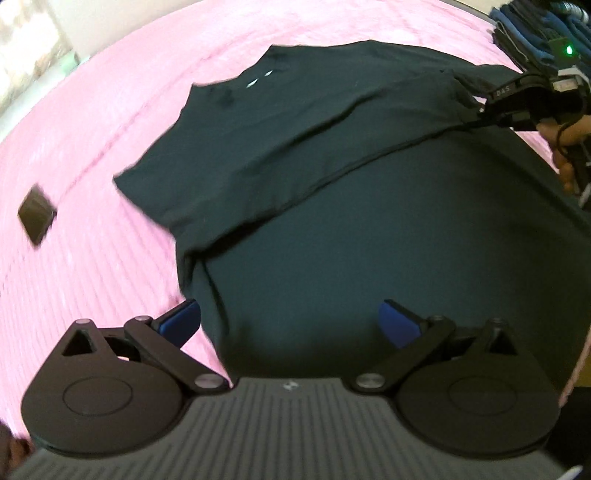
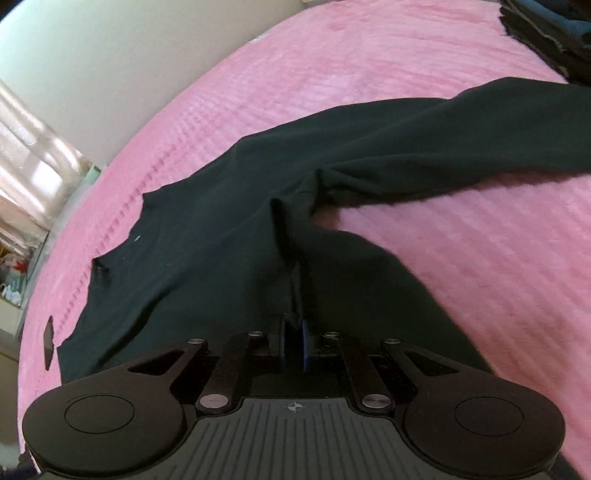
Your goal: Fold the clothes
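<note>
A dark green T-shirt (image 1: pixel 314 177) lies on a pink bedspread (image 1: pixel 92 147), one side folded over its body. My left gripper (image 1: pixel 290 319) hovers open above the shirt's near part, blue pads wide apart, nothing between them. In the left wrist view the right gripper (image 1: pixel 480 110) pinches the shirt's edge at the upper right, held by a hand (image 1: pixel 557 147). In the right wrist view my right gripper (image 2: pixel 294 345) is shut on a bunched fold of the T-shirt (image 2: pixel 221 229), which stretches away to the left and upper right.
A small dark flat square (image 1: pixel 37 214) lies on the bedspread to the left, also seen as a dark flat square (image 2: pixel 48 341) at the left edge. A pile of dark and blue clothes (image 1: pixel 535 33) sits at the far right. A wall (image 2: pixel 92 74) runs behind the bed.
</note>
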`<state>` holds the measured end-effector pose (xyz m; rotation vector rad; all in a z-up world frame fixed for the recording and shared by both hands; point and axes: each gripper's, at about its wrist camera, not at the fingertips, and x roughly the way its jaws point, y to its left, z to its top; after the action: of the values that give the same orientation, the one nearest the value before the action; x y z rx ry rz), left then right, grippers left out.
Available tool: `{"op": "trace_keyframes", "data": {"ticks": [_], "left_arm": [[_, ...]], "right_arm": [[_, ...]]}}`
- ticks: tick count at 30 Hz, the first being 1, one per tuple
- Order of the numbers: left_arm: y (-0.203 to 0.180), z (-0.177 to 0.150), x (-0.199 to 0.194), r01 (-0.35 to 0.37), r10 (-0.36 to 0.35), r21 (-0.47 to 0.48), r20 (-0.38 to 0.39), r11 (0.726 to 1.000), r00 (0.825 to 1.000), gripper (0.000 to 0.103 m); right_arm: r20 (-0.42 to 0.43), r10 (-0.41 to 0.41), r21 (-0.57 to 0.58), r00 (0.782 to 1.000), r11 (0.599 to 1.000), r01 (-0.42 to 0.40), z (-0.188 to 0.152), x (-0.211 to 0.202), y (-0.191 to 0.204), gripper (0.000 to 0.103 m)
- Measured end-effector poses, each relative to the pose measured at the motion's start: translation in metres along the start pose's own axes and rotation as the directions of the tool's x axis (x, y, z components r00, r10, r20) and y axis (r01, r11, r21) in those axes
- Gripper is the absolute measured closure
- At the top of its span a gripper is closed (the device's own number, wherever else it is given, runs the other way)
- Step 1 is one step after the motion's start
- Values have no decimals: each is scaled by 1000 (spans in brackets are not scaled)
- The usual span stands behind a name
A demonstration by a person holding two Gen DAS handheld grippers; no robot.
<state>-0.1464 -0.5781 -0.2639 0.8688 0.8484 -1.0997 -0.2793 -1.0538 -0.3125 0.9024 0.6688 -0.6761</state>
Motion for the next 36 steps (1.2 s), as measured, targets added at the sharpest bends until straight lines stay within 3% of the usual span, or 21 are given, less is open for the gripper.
{"op": "trace_keyframes", "data": {"ticks": [1,3,4,7,9,12,15,16,17,19,20,22,27,29,30,31,32,33,34,36], "left_arm": [[-2,3,4,-31,31,50,5,998,1000,2],[-7,8,18,-115,112,194,25,974,993,2],[-8,9,25,-142,137,268,37,953,990,3],[-8,10,48,-189,178,440,67,878,982,9],[-7,8,65,-210,196,523,83,826,977,20],[-6,3,89,-221,217,614,82,758,973,47],[-3,0,102,-244,233,651,105,718,967,79],[-1,0,103,-251,236,654,113,713,965,94],[1,0,103,-255,235,646,119,719,965,99],[10,1,96,-267,237,620,132,738,962,99],[14,1,92,-272,238,609,138,745,962,99],[22,-2,83,-272,231,604,145,749,962,100],[18,-17,96,-215,212,682,90,699,973,99],[15,-14,99,-209,220,683,72,700,973,96],[15,-12,99,-201,221,677,59,708,974,95],[15,-8,96,-186,216,665,38,723,976,87],[16,-5,92,-167,207,649,15,742,978,75],[16,-2,88,-148,196,630,-8,763,980,71],[15,0,83,-130,184,607,-27,784,983,68],[6,6,69,-108,158,564,-41,819,987,67]], "right_arm": [[6,-11,-7,1000,1000,12,1,-4,1,87],[24,-47,-28,999,998,48,3,-13,5,41],[38,-46,-41,998,998,48,4,-19,7,9],[42,27,-64,999,998,-24,8,-24,9,8],[15,91,-67,996,994,-90,10,-22,11,9],[-29,118,-97,993,988,-121,12,-7,17,31],[-57,108,-68,992,991,-112,13,12,12,31],[-66,101,-53,993,993,-105,13,18,10,37],[-74,94,-37,993,995,-97,14,23,7,61],[-88,96,30,992,995,-93,17,24,-2,93],[-86,105,66,991,993,-99,19,21,-6,94],[-66,115,65,991,992,-111,21,4,-6,95],[-115,78,64,990,995,-71,12,5,-20,94],[-122,67,81,990,995,-58,10,8,-27,94],[-109,62,81,992,995,-54,13,5,-29,94],[-94,58,83,994,995,-50,16,0,-32,83],[-76,48,94,996,995,-41,19,-6,-38,63],[-58,32,115,998,993,-25,22,-13,-47,53],[-35,20,146,999,989,-15,25,-22,-58,48],[33,-20,218,999,976,12,34,-46,-88,48]]}}
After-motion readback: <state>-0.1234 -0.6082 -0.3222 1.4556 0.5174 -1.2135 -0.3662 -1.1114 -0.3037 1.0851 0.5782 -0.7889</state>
